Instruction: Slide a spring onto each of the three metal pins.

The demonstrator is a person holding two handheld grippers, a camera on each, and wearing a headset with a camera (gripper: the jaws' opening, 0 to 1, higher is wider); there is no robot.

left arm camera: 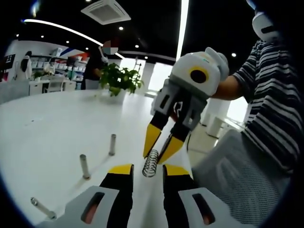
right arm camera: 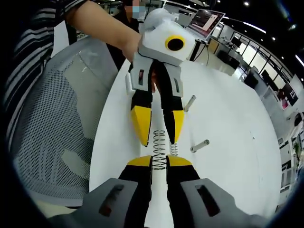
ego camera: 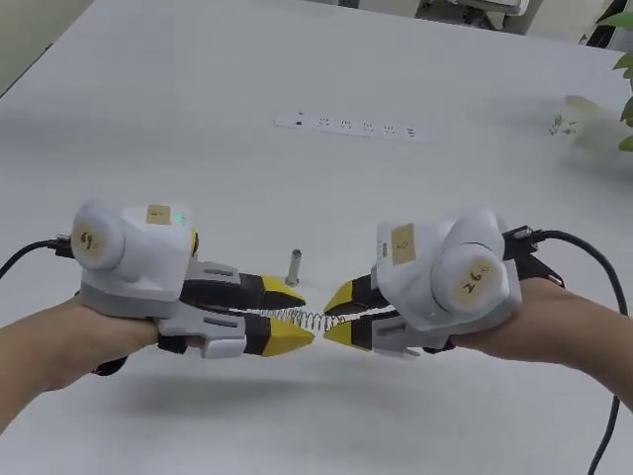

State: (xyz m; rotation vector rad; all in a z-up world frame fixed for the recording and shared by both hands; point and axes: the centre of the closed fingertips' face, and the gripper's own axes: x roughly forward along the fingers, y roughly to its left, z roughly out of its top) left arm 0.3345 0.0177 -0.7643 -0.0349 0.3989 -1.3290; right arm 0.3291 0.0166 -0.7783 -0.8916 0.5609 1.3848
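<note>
- Head view: left gripper (ego camera: 287, 315) and right gripper (ego camera: 338, 315) are held tip to tip above the white table (ego camera: 198, 119). A spring (ego camera: 309, 319) is spanned between them, clear of the surface. One pin (ego camera: 294, 265) is seen upright on the table just behind the jaw tips. A white power strip (ego camera: 356, 126) is laid well beyond.
- Spring, axis: the long axis is set nearly level, running from one gripper to the other. One end is directed into each set of jaws.
- Left gripper view: three pins are counted on the table to the left of the jaws, two upright (left arm camera: 112, 144) (left arm camera: 84, 166) and one leaning at the lower edge (left arm camera: 40, 207). A potted plant (left arm camera: 118, 78) and a striped sleeve (left arm camera: 270, 95) are also recorded here.
- Left gripper, jaws: a moderate gap is kept. The near end of the spring is placed inside it, and no contact with either pad is evident.
- Right gripper view: two pins (right arm camera: 190, 103) (right arm camera: 200, 145) are seen to the right of the jaws, and a mesh chair back (right arm camera: 61, 128) to the left. A short coil (right arm camera: 174, 149) is noted just beside the spring; whether it is a separate piece cannot be told.
- Right gripper, jaws: these are drawn narrow, with the spring's end pinched between the yellow tips.
</note>
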